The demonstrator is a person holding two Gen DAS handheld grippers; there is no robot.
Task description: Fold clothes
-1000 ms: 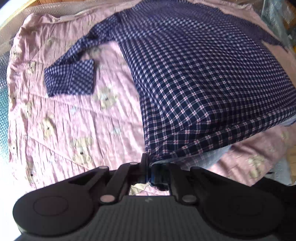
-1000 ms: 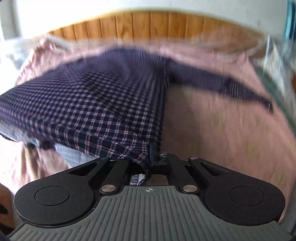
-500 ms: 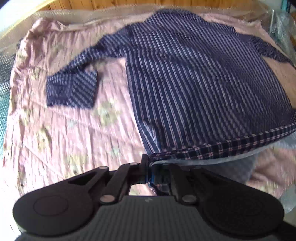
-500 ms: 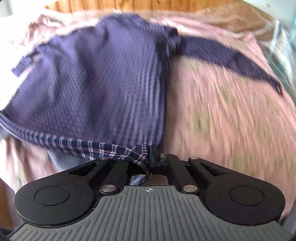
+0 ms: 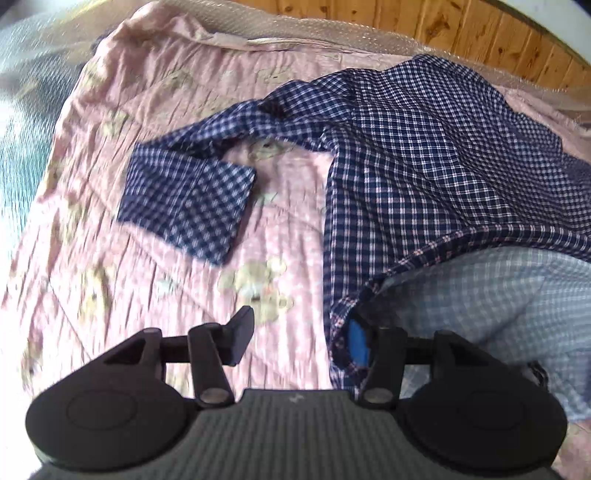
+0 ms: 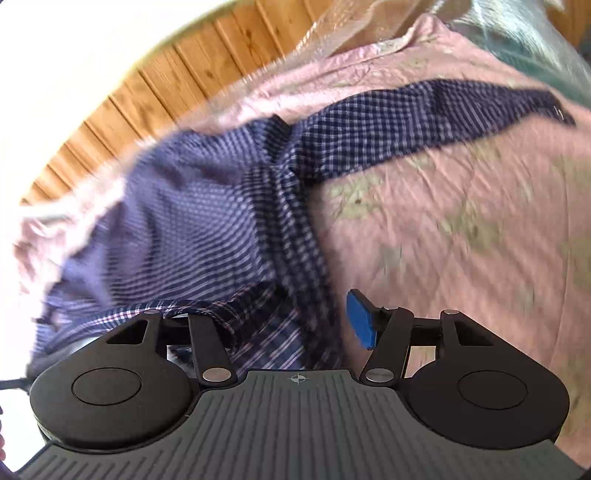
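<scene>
A navy checked shirt (image 5: 436,147) lies on a pink bedspread (image 5: 155,258), its hem folded up toward the collar so the pale inside (image 5: 498,295) shows. One sleeve (image 5: 188,195) lies bent to the left. My left gripper (image 5: 299,336) is open, its jaws wide apart; the hem corner drapes over the right finger (image 5: 358,341). In the right wrist view the shirt (image 6: 192,221) is bunched, with its other sleeve (image 6: 424,118) stretched right. My right gripper (image 6: 295,325) is open, the hem lying over its left finger; the right blue pad (image 6: 360,319) is bare.
A wooden plank headboard (image 5: 480,26) runs along the far edge of the bed, also in the right wrist view (image 6: 155,110). Clear plastic wrap (image 6: 351,22) lines the bed's far edge. The bedspread (image 6: 461,240) has teddy bear prints.
Both grippers carried the shirt's hem toward the collar, then opened and let go. The shirt's lower part now lies folded over, pale inside showing.
</scene>
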